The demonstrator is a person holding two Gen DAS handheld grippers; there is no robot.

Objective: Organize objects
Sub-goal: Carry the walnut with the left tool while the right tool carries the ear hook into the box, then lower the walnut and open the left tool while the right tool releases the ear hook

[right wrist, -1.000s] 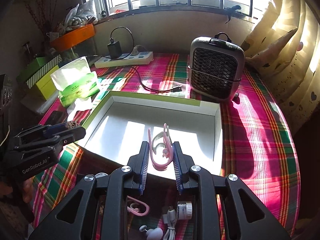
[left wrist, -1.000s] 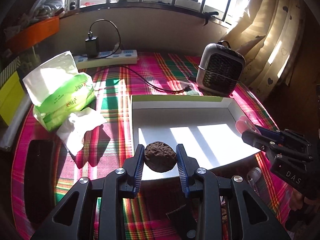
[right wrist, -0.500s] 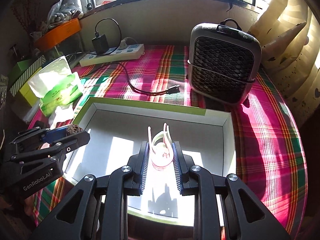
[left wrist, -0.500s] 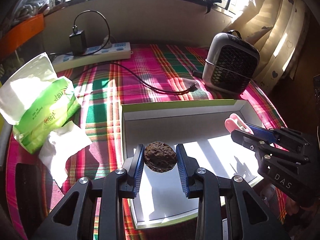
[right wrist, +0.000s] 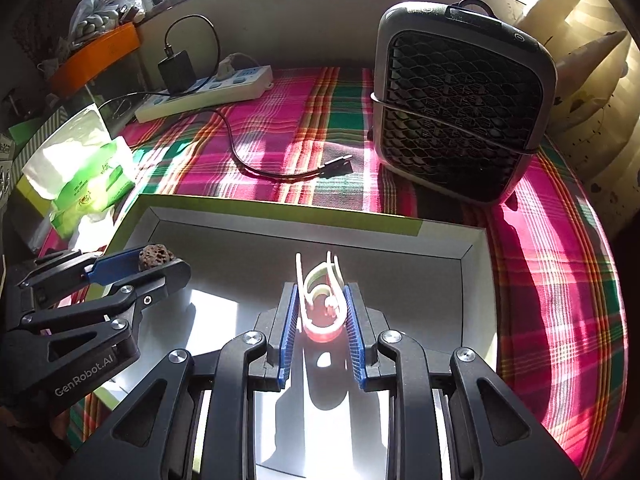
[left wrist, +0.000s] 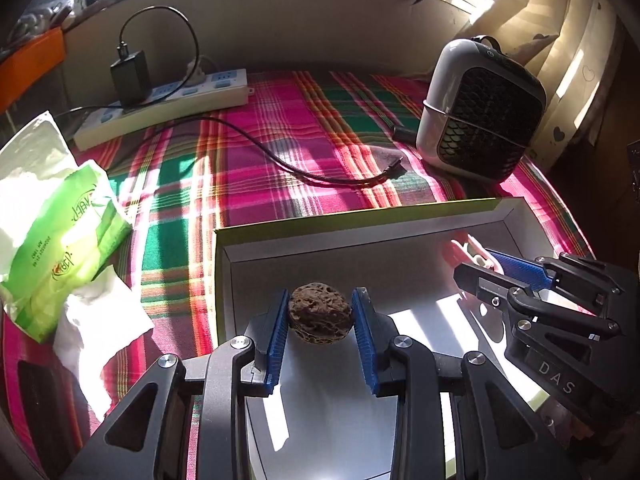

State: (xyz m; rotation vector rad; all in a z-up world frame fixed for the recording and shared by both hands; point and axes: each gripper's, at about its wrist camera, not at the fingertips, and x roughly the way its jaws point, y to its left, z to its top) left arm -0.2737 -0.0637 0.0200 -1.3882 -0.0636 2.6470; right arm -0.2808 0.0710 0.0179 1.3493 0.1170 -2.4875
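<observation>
A dark, pitted walnut-like nut (left wrist: 321,314) is gripped between the blue pads of the left tongs (left wrist: 321,322) and is held above the near left part of a shallow white box (left wrist: 404,222) with a green outer rim. A pink clip (right wrist: 321,300) is clamped upright in the right tongs (right wrist: 322,318), which are closed narrowly on it over the middle of the same box (right wrist: 476,264). Both things appear to be carried clear of the white floor, though contact cannot be ruled out for the clip. Nothing is seen lying in the visible part of the box, so the sorting is judged to be at an early stage: two items are brought over the box but not yet released. The box rests on a bench covered with plaid cloth (left wrist: 280,128). Beyond it a small heater (right wrist: 460,116), a power strip (left wrist: 160,110) with a black cable (left wrist: 288,164), and a green tissue pack (left wrist: 60,236) are seen.
</observation>
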